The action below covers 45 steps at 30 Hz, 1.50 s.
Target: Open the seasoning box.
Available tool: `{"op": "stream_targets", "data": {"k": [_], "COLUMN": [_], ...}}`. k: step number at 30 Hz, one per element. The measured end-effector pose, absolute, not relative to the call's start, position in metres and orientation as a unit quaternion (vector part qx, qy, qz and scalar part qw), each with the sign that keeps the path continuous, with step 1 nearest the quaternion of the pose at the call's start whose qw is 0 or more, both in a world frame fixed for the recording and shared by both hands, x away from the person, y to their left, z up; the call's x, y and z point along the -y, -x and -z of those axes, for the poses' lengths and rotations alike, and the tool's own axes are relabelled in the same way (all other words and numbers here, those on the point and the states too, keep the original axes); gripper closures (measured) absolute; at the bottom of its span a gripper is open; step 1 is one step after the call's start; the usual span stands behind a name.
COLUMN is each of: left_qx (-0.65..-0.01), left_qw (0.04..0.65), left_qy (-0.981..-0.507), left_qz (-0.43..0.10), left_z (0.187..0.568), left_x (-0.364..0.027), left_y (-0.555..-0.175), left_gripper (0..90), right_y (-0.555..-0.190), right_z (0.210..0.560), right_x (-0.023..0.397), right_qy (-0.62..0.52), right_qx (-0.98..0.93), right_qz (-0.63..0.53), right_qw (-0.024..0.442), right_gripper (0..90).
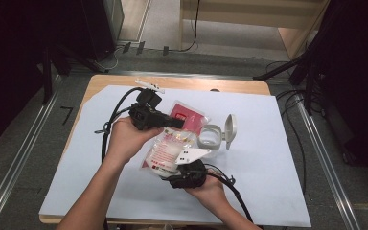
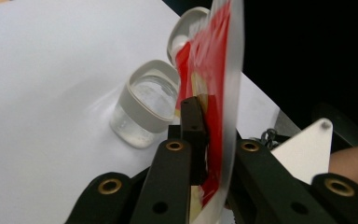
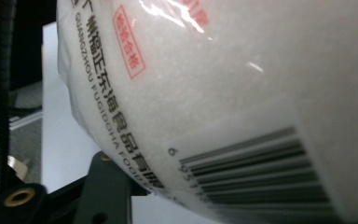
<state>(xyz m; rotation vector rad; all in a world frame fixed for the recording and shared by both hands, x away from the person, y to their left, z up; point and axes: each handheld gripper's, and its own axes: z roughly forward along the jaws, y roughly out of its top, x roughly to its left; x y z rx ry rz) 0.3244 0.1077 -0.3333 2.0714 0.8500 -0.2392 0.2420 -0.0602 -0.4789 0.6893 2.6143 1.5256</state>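
We are looking at the bag (image 3: 242, 84), a clear pouch packed with white grains, being held up over the worktop (image 1: 268, 182) between the two hands, beside the open jar. Its back is showing a barcode starting with a 6, a small red stamp, and black lettering running "GUANGZHOU FUGIDOHA FOOD" beside Chinese characters we cannot make out. Its top edge is printed red. The left tongs (image 2: 209, 140) are pinching that red top edge flat, jaws nearly together. The right tongs (image 1: 190, 173) are cradling the bag's fat lower end, jaws partway apart against it. Just beyond, a clear jar (image 2: 147, 109) with a grey-white rim is standing open on the white sheet, looking empty, its hinged lid (image 1: 230, 128) tipped back.
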Motion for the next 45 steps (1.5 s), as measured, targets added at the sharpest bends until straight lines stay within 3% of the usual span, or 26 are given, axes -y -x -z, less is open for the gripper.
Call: {"op": "stream_targets", "data": {"k": [10,17,20,24,33,37,40,45], "left_qx": [-0.305,-0.334,-0.336,-0.34,-0.346,-0.339,-0.323,-0.324], "left_qw": [0.371,0.371,0.375,0.385,0.377,0.383,0.383,0.374], "left_qy": [-0.866,-0.855,-0.854,-0.849,-0.852,-0.851,-0.858,-0.859], "left_qz": [0.139,0.139,0.132,0.122,0.114,0.122,0.115,0.127], "left_z": [0.342,0.348,0.349,0.349,0.352,0.351,0.348,0.342], "left_x": [-0.099,-0.095,-0.092,-0.087,-0.079,-0.081,-0.084,-0.093], "left_y": [-0.323,-0.324,-0.323,-0.321,-0.318,-0.318,-0.318,-0.32], "left_gripper": [78.5,88.1,89.0,90.0,89.5,87.0,75.7,66.1], "right_y": [-0.238,-0.237,-0.237,-0.234,-0.238,-0.237,-0.238,-0.24], "right_z": [0.472,0.474,0.473,0.471,0.471,0.471,0.469,0.466], "right_x": [0.084,0.083,0.079,0.072,0.071,0.073,0.076,0.083], "right_qy": [-0.228,-0.231,-0.234,-0.232,-0.266,-0.26,-0.26,-0.259], "right_qx": [-0.82,-0.826,-0.832,-0.838,-0.831,-0.821,-0.809,-0.801], "right_qz": [-0.525,-0.514,-0.504,-0.493,-0.488,-0.507,-0.525,-0.538], "right_qw": [-0.015,-0.003,0.003,0.019,-0.008,-0.029,-0.042,-0.047], "right_gripper": [55.1,54.2,50.2,34.8,43.5,44.3,45.1,47.3]}}
